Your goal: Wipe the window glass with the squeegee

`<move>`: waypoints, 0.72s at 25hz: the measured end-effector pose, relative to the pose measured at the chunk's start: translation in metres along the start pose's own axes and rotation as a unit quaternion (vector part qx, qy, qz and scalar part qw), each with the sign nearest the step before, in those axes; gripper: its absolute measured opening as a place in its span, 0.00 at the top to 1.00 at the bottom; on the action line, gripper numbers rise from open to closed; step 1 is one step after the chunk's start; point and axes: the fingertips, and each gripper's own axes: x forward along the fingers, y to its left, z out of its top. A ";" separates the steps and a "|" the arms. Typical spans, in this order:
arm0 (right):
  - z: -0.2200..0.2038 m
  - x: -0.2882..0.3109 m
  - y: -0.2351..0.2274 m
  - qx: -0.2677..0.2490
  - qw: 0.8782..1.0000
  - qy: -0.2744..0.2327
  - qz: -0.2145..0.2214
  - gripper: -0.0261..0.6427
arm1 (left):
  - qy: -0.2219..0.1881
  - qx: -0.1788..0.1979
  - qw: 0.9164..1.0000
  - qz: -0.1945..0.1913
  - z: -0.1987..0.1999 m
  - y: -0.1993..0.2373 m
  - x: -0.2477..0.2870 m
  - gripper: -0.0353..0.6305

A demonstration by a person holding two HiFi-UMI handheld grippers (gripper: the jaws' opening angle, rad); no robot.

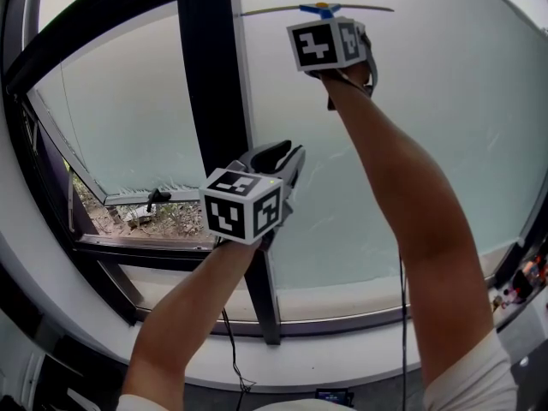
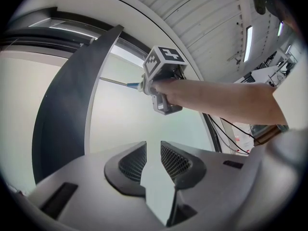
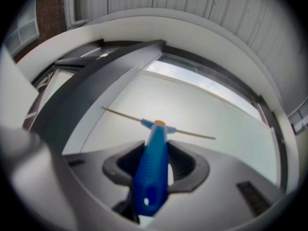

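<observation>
— Blue squeegee (image 3: pixel 153 172) handle, pinched in the right gripper (image 3: pixel 155 159). Where's the blade?
— High on the glass (image 1: pixel 445 127), level, its left end just beside the dark mullion (image 1: pixel 214 84).
— Any print?
— Black-and-white square markers on both cubes.
— And the left gripper (image 2: pixel 153 160)?
— Jaws a little apart, holding nothing, lower down before the mullion.
— Room to move?
— Bare glass runs below the blade to the sill (image 1: pixel 342 302); the right arm (image 1: pixel 402 195) crosses it.
</observation>
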 end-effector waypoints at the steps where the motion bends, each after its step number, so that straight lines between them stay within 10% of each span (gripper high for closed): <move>1: -0.002 -0.001 0.000 -0.002 1.000 0.001 -0.001 0.72 | 0.000 -0.001 1.000 0.000 -0.001 0.000 0.000 0.78; 18: -0.020 -0.012 0.006 0.008 1.000 0.000 0.004 0.72 | 0.006 -0.012 1.000 -0.009 -0.016 -0.009 -0.002 0.78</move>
